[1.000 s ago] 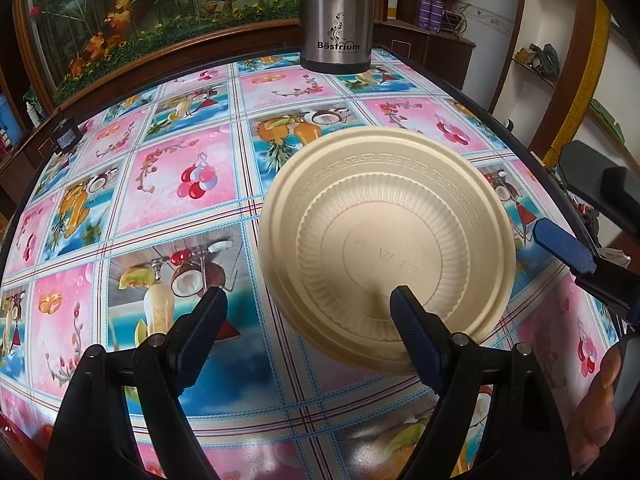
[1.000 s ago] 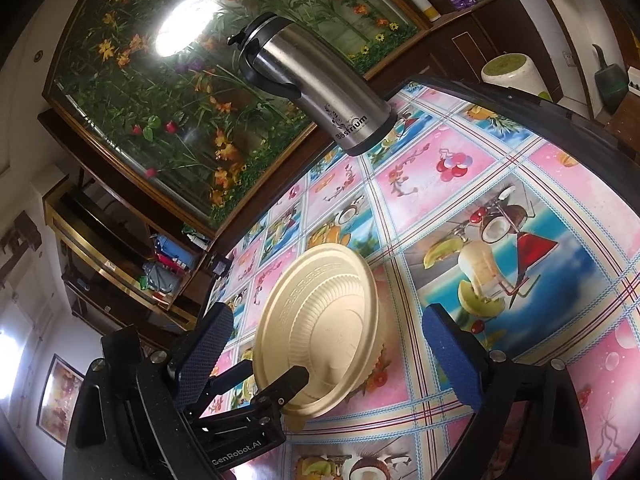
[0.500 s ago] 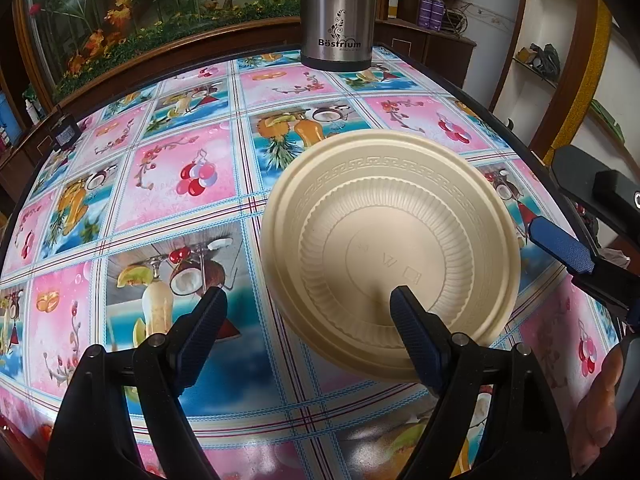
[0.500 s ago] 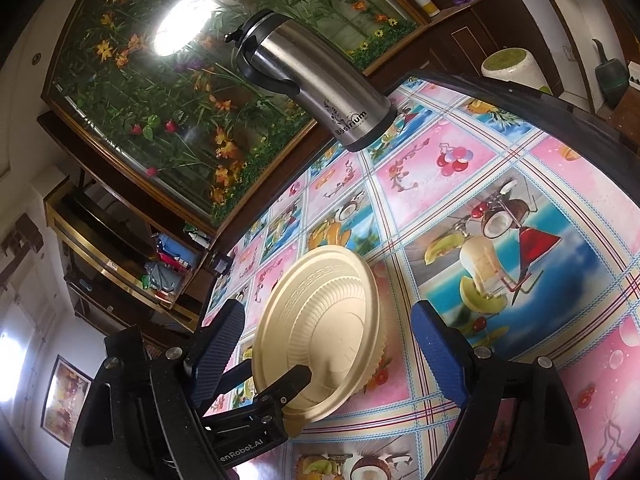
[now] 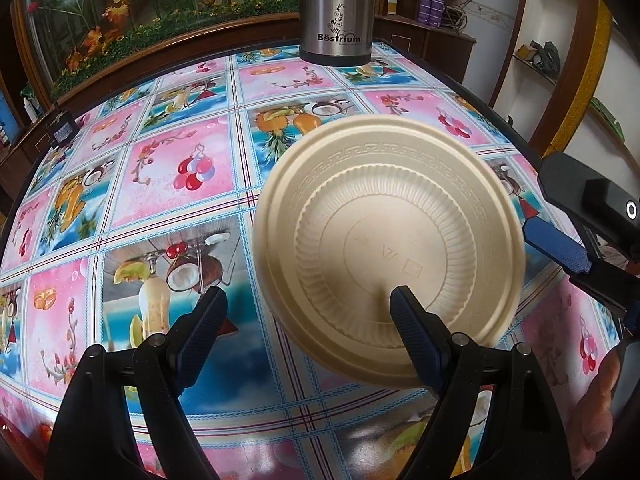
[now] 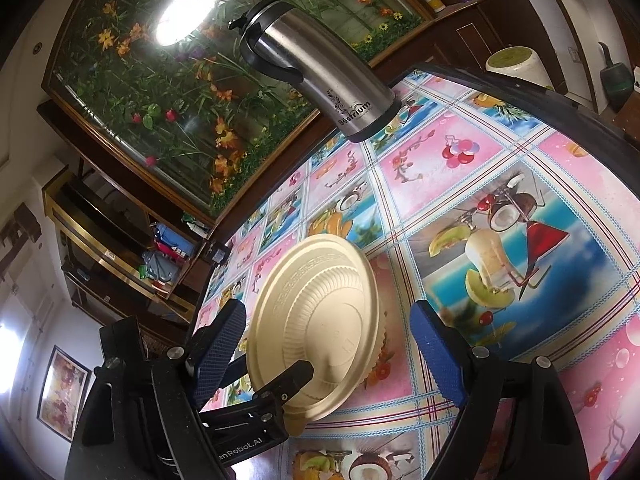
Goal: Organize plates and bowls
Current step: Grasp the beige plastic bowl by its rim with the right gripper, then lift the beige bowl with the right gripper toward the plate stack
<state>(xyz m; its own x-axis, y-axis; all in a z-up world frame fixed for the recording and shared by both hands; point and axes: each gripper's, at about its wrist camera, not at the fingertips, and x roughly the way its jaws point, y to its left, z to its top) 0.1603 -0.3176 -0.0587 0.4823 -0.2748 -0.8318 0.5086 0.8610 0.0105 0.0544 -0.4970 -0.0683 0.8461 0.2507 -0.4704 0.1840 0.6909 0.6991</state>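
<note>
Left claw (image 5: 308,312) wide, empty; right claw (image 6: 328,344) wide, empty; round plate stack (image 5: 388,252) flat, upside down.

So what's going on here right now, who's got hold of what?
A person holds a gripper in each hand over a table with a fruit-print cloth. A beige plate lies upside down on top of something scalloped, probably a bowl, with only an edge showing. The left gripper is open, one finger over the plate and gripping nothing. The right gripper is also open and straddles the plate without pinching it. A steel flask stands at the far edge.
</note>
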